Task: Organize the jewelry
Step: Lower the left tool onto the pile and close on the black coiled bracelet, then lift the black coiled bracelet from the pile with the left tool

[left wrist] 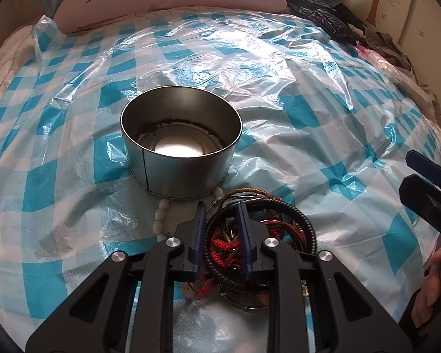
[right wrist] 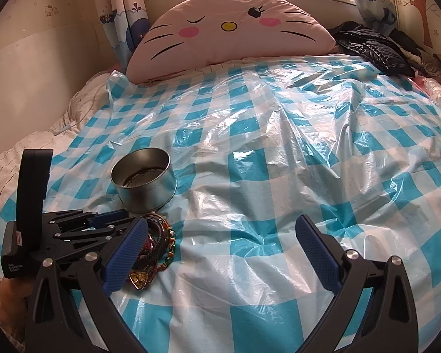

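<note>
The left gripper (left wrist: 220, 220) fingers stand narrow, straddling strands of the jewelry pile (left wrist: 250, 235) on the bed; whether the pads press on anything cannot be told. Just beyond the fingertips sits the round metal tin (left wrist: 180, 147), empty. The right gripper (right wrist: 220, 250) fingers stand wide, empty, beside the pile.

Handling: cords and the black coiled bracelet (left wrist: 297, 214) are light, limp and likely tangled; take one loop at its outer arc. The white beads (left wrist: 160, 216) may slip.

Hidden: the pile's lower half lies under the gripper body.

Pink cat-face pillow (right wrist: 229, 29), blue checked plastic sheet (right wrist: 279, 161), black jacket (right wrist: 373, 50), curtains (right wrist: 123, 8)
</note>
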{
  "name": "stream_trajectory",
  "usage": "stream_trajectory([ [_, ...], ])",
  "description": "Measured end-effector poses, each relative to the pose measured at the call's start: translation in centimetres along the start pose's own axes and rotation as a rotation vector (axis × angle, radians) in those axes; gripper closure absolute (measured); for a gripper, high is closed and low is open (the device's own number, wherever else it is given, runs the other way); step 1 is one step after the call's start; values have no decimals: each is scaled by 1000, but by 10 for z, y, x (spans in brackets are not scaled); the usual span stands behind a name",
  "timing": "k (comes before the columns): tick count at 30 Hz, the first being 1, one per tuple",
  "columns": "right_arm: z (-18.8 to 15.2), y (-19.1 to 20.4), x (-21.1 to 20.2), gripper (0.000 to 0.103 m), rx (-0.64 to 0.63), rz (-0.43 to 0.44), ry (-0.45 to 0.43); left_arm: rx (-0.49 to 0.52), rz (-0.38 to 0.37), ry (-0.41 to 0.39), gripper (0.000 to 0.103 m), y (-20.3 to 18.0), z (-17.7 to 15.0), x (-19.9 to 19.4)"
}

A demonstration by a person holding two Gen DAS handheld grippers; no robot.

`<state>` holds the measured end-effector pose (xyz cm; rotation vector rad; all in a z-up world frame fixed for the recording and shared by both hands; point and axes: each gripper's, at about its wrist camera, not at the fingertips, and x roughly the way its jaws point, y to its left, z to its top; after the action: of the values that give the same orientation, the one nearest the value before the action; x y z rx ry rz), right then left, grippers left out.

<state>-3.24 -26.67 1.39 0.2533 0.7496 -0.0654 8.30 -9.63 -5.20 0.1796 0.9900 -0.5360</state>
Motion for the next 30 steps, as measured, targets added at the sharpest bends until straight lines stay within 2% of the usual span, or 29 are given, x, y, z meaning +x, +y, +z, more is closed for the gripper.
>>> stream_trajectory([
  [2,0,-1,0,7,4,3,1,12,4,0,88,-2,-1,0],
  [3,0,-1,0,6,7,4,2,20,3,1,94,-3,-2,0],
  [6,0,-1,1,7,10,9,6,38,28,-2,98,-5,-6,-7],
  [10,0,0,3,6,5,47,24,-31,29,-67,99,5,-14,-35],
  [13,-1,8,17,6,-34,129,106,-82,28,-110,103,15,-20,-56],
  [16,-4,28,41,6,-139,192,223,-108,39,-120,103,27,-25,-68],
  [18,-7,40,50,6,-215,189,247,-111,47,-93,103,36,-27,-65],
  [21,-11,45,54,6,-230,189,242,-111,18,-63,103,46,-29,-57],
  [25,-11,40,52,6,-202,176,230,-62,-14,-54,101,39,-21,-47],
  [30,-8,34,54,6,-176,175,234,66,-5,-22,86,18,-5,-18],
])
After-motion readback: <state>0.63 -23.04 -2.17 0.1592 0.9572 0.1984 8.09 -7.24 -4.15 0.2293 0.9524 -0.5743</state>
